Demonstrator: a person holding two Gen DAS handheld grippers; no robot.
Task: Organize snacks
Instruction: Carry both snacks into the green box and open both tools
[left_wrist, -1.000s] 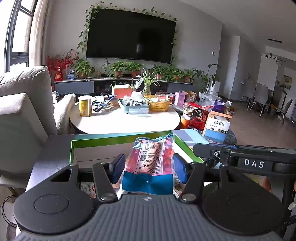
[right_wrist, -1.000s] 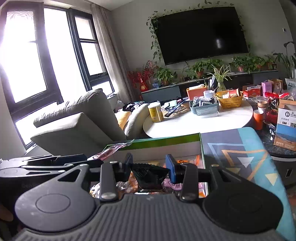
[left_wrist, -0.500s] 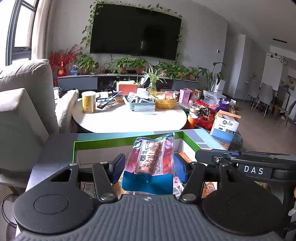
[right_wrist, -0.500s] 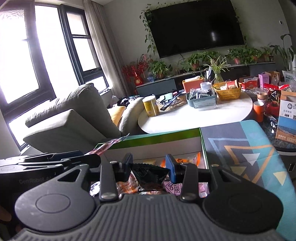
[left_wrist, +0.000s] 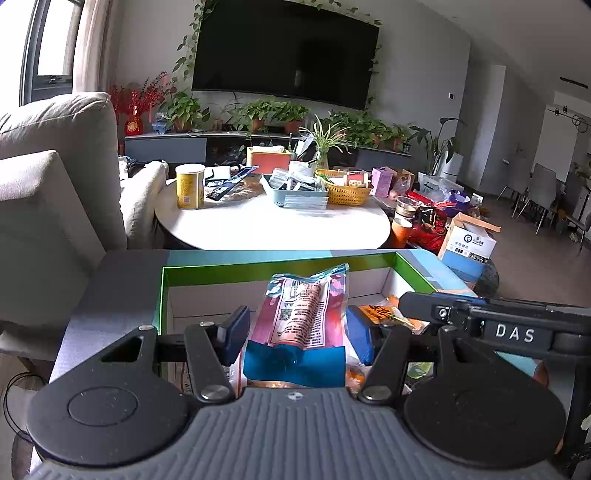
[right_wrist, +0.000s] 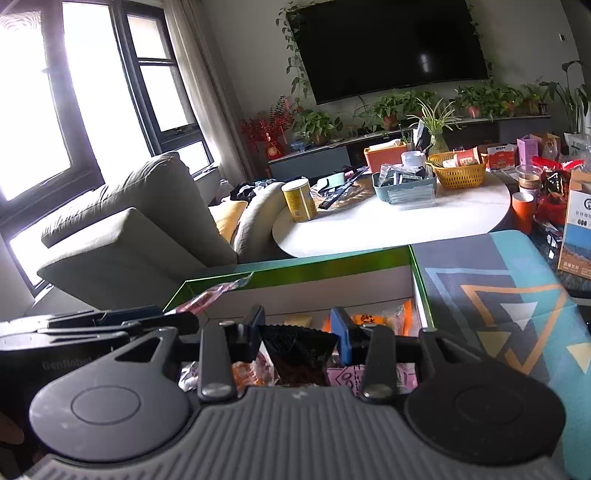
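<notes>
While snack packets (right_wrist: 373, 321) fill it, green box (left_wrist: 280, 264) sits open.

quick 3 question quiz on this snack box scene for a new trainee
1. True or false: the left gripper holds a pink and blue snack packet.
2. What does the right gripper hold? A) yellow can B) dark snack packet C) wicker basket
3. Fill in: both grippers are over the box with the ____ rim.

Key
1. True; the packet sits between its fingers.
2. B, the dark snack packet. The yellow can and wicker basket stand on the white table.
3. Green.
</notes>
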